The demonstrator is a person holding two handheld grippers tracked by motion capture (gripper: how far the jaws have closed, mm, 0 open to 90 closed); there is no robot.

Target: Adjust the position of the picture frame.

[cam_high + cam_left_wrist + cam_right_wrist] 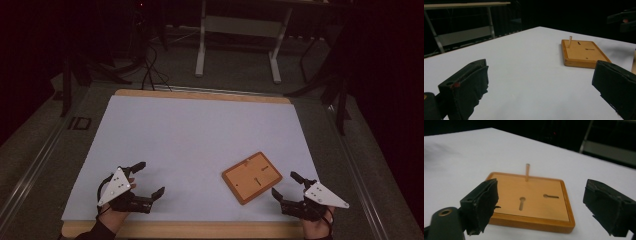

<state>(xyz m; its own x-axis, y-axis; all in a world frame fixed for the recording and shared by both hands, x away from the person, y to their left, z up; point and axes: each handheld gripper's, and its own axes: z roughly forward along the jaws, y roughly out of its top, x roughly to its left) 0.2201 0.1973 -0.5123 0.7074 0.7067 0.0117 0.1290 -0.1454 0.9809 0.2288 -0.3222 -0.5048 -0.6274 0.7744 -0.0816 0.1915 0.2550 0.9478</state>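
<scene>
While both grippers hang back at the near edge, I see the wooden board (252, 178) lying flat on the white table surface (200, 140), toward the right and near side, turned a little askew to the table's edges. It has a raised rim, and a thin wooden peg (527, 172) stands upright near its far edge as my right gripper view shows it; two keyhole-shaped slots (522, 203) are cut into its face. The white sheet covers a wooden tabletop whose bare strip shows along the near and far edges. Around it the room is dark, with a grey floor, a white-legged table frame (239, 35) beyond the far edge and some cables on the floor.

My right gripper (294, 186) sits just to the right of the board, jaws spread wide and pointing at it, holding nothing and not touching it; the board lies ahead between the jaws in its own view. My left gripper (148, 178) rests well apart from the board at the near left, jaws likewise wide open and empty, over bare white surface. Between either gripper and the board I see only open tabletop.
</scene>
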